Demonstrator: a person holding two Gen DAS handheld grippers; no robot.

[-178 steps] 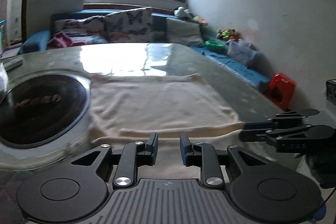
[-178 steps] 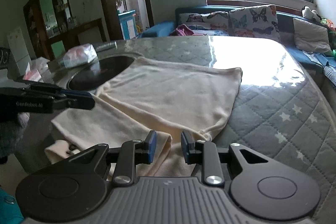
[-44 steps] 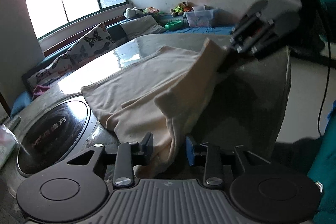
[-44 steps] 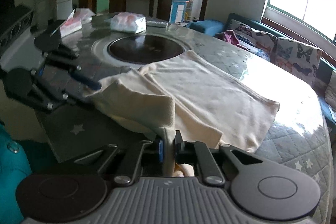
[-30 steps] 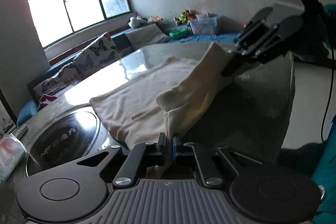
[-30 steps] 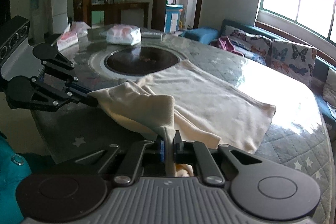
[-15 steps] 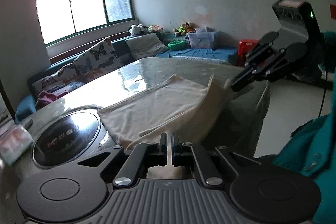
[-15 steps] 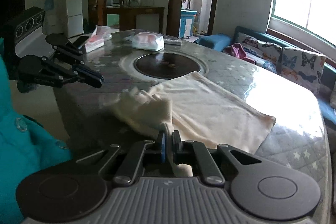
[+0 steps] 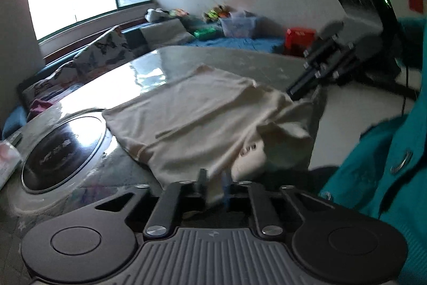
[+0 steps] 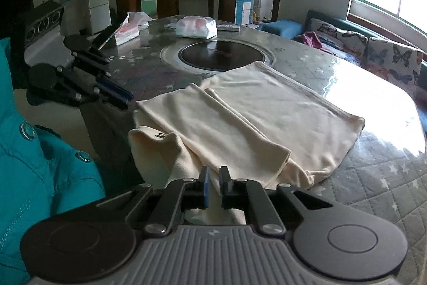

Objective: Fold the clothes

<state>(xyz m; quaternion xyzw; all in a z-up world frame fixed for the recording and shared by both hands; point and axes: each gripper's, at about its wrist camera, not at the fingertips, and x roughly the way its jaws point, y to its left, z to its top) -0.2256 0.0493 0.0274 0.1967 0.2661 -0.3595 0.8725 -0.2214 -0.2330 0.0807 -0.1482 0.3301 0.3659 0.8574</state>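
A cream garment point(image 9: 200, 111) point(image 10: 267, 111) lies folded on the round table point(image 10: 373, 178), its near end bunched and drooping over the table's edge. My left gripper point(image 9: 214, 180) is at that near edge; its blurred fingers stand parted, with cloth loose between them. In the right wrist view the left gripper point(image 10: 126, 102) hovers just off the cloth's corner, tips apart. My right gripper point(image 10: 214, 184) is shut on a fold of the garment at the near edge. The left wrist view shows the right gripper point(image 9: 293, 95) at the cloth's far corner.
A black hob point(image 10: 221, 55) point(image 9: 61, 146) is set into the table beside the garment. Tissue packs point(image 10: 196, 27) lie beyond it. A person's teal jacket point(image 9: 387, 164) point(image 10: 40, 164) is close by the table's edge. A sofa with cushions point(image 10: 387, 55) stands behind the table.
The lifted end of the garment has come down onto the table and over its edge. The left gripper's fingers have parted from shut. The right gripper still holds its fold.
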